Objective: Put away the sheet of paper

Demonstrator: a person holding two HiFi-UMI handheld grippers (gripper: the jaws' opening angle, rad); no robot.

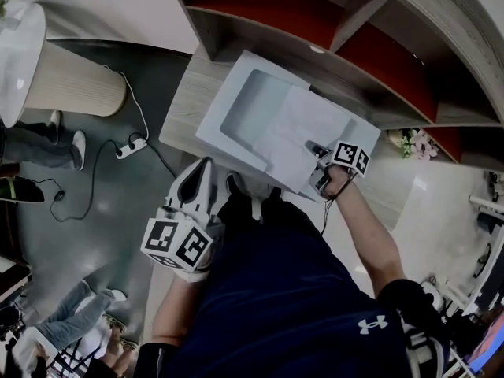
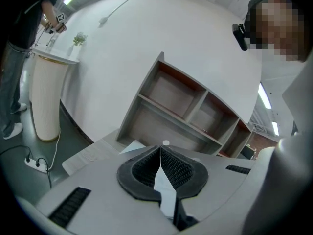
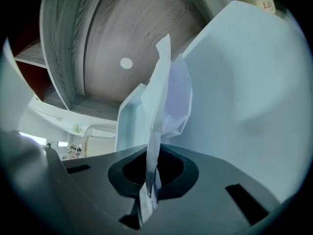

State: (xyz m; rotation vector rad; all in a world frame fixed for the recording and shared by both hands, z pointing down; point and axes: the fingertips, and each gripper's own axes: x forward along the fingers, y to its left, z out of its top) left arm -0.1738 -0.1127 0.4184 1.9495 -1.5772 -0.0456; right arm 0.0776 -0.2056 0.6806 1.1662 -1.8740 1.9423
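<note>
A white sheet of paper (image 1: 299, 128) lies over the right half of a pale open box (image 1: 236, 116) on the wooden desk (image 1: 185, 101). My right gripper (image 1: 316, 157) is shut on the sheet's near edge, at the box's right front corner. In the right gripper view the paper (image 3: 166, 94) rises edge-on and crumpled from between the jaws of the right gripper (image 3: 151, 165), next to the box wall (image 3: 244, 106). My left gripper (image 1: 202, 172) hangs lower, just off the box's front edge. Its pads (image 2: 171, 168) meet with nothing between them.
Wooden shelves with red backs (image 1: 276, 6) stand behind the box. A round white pedestal table (image 1: 47, 69) is at the left, with a power strip and cable (image 1: 130, 146) on the floor and a bystander's legs (image 1: 39, 144). Flowers (image 1: 421, 142) sit at the right.
</note>
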